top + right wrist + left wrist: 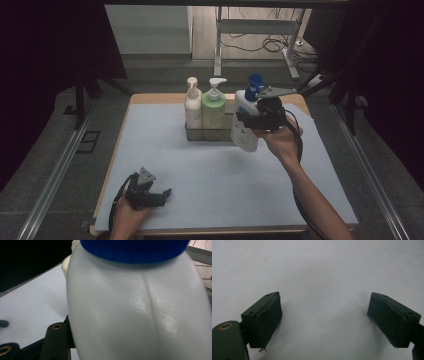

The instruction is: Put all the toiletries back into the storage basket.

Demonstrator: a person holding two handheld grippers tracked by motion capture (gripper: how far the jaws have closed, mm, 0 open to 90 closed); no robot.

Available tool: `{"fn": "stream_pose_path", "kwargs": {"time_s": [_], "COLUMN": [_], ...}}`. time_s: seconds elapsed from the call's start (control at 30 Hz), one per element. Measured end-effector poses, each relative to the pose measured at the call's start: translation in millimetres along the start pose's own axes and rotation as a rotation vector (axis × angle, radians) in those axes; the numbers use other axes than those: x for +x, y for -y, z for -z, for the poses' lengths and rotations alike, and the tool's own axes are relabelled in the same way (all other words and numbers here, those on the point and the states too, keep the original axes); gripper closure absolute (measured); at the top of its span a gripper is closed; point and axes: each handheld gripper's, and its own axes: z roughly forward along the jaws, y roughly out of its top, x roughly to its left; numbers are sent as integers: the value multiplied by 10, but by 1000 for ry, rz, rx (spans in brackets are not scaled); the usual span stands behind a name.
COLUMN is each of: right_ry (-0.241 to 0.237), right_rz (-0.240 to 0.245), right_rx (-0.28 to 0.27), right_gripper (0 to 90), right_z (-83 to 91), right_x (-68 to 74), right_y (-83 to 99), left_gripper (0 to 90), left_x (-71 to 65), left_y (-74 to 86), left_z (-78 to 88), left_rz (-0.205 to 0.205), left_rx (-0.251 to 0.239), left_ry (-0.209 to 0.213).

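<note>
A white pump bottle with a blue pump head (246, 117) hangs tilted above the mat, just right of the grey rack (212, 133). My right gripper (247, 122) is shut on its body, and in the right gripper view the white bottle (140, 312) with its blue collar (135, 250) looms close. A cream pump bottle (192, 106) and a green pump bottle (214, 107) stand upright in the rack. My left gripper (162, 195) rests at the near left of the mat, its jaws wide apart over bare mat (324, 290) with nothing between them.
A pale blue mat (200, 190) covers the wooden table. Metal rails run along both sides of the table. Behind the table a desk frame (255, 30) stands with loose cables on the floor.
</note>
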Motion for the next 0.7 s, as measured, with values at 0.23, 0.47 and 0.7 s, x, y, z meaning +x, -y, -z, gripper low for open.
{"fn": "stream_pose_path", "kwargs": {"time_s": [0.23, 0.47, 0.7], "right_ry": [27, 51, 72], "right_rz": [-18, -27, -35], "right_rx": [0, 5, 1], "right_gripper": [398, 399, 398], "right_z": [-77, -202, -299], "right_x": [-85, -137, -189], "right_y": [-85, -171, -236], "left_gripper": [122, 123, 122], "left_x": [4, 3, 5], "left_y": [-1, -1, -1], "left_z": [3, 3, 3], "left_rz": [-5, -4, -5], "left_rx": [5, 4, 5], "left_ry": [0, -1, 0]}}
